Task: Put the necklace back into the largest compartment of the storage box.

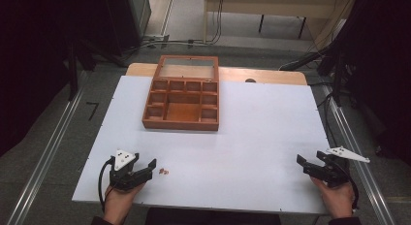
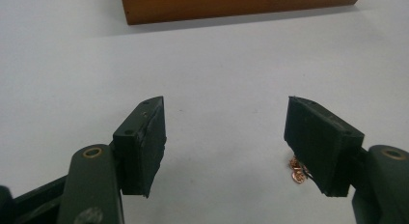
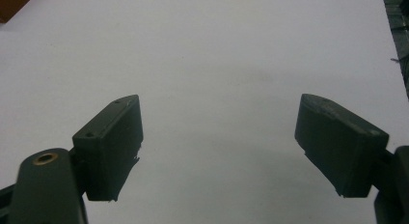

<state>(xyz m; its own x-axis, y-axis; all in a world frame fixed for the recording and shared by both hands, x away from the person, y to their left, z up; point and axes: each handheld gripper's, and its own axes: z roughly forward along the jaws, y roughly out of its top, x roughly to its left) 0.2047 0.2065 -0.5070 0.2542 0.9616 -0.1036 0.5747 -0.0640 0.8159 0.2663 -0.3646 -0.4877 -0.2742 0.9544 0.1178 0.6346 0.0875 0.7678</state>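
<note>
While both hands rest near the front edge of the white table (image 1: 252, 128), the left gripper (image 1: 148, 168) sits at the front left corner with its jaws spread and nothing between the pads. Just beside its right jaw lies a small copper-coloured trinket (image 1: 165, 171), a tangle of thin links or rings on the bare tabletop; too small to make out further. From the left gripper view the trinket (image 2: 298, 171) peeks out past the outer side of the right-hand jaw, partly hidden behind it, so it lies outside the gap rather than within it. Whether that jaw touches it cannot be told. Right gripper (image 1: 310, 163) is held at the front right corner, well apart from the trinket, jaws likewise spread wide over plain white surface, gripping nothing. A wooden compartment box (image 1: 181, 96) stands at the far middle of the table, lid raised at the back, several small cells around a larger central one; all cells look bare from above. Its front wall shows at the top of the left gripper view.
</note>
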